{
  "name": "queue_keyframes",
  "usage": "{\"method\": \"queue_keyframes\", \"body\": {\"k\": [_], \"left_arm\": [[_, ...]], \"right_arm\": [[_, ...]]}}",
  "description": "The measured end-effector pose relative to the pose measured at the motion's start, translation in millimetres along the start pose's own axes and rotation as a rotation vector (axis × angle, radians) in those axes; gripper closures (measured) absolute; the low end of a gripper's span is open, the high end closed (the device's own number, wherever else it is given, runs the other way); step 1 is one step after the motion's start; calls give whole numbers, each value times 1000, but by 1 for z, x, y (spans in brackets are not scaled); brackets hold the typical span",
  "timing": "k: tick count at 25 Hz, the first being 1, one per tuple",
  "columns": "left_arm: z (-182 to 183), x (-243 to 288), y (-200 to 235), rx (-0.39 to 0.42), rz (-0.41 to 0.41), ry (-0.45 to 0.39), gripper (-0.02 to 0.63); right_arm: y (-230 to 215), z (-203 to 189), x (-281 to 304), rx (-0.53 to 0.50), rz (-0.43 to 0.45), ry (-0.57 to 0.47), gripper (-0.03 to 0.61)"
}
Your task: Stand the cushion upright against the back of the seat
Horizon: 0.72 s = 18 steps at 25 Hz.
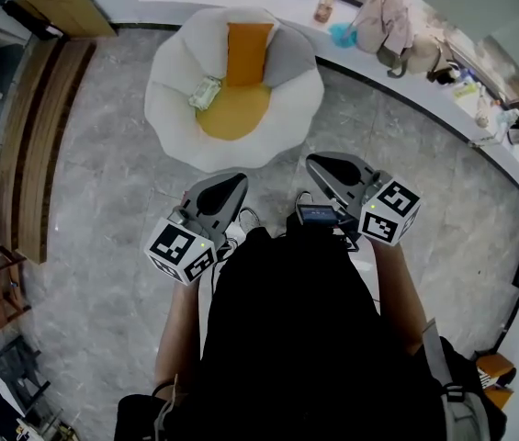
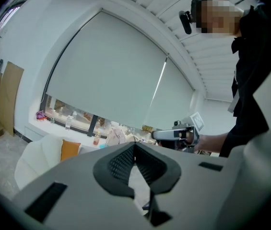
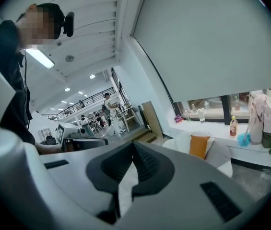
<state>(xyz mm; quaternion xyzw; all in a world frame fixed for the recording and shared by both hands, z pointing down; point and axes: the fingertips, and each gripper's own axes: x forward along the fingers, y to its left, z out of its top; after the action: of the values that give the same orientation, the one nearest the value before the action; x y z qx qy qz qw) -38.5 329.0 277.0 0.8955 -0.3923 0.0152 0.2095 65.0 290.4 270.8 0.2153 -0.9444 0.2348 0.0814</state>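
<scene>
1. The orange cushion (image 1: 248, 51) stands upright at the rear of the white armchair (image 1: 172, 118). Its back lies against the chair's backrest and its lower edge meets the round orange seat pad (image 1: 233, 113).
2. A small pale green packet (image 1: 205, 92) lies at the left edge of the seat pad, just beside the cushion's lower left corner.
3. A grey pad (image 1: 288, 62) leans against the backrest at the cushion's right side.
4. The left tongs (image 1: 231, 182) are pressed together with nothing between them. They are held in the air close to the person's body and point towards the chair, well apart from it.
5. The right tongs (image 1: 319, 163) are likewise pressed together and hold nothing. They sit level with the left pair over the grey stone floor (image 1: 103, 200), short of the armchair's front edge.
6. Each gripper view shows the other pair held alongside in a hand, with the armchair and cushion beyond.
7. Behind the armchair, a white window ledge (image 1: 397, 99) curves along the wall. It carries a bottle (image 1: 323, 7), a blue object (image 1: 343, 34) and a pale bag (image 1: 377, 21).
</scene>
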Motion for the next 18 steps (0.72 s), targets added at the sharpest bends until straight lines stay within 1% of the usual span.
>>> {"method": "queue_keyframes", "body": {"k": [4,8,18], "left_arm": [[1,-11,3,12,-27,2,601],[-1,-18,3,3,-52,4,601],[-13,-32,2,-16,-57,12,601]], "right_arm": [[11,-5,2,-16,-21,6,561],[18,-10,4,-23,-44,11,561],[33,-27,4,-8,-57,19,561]]}}
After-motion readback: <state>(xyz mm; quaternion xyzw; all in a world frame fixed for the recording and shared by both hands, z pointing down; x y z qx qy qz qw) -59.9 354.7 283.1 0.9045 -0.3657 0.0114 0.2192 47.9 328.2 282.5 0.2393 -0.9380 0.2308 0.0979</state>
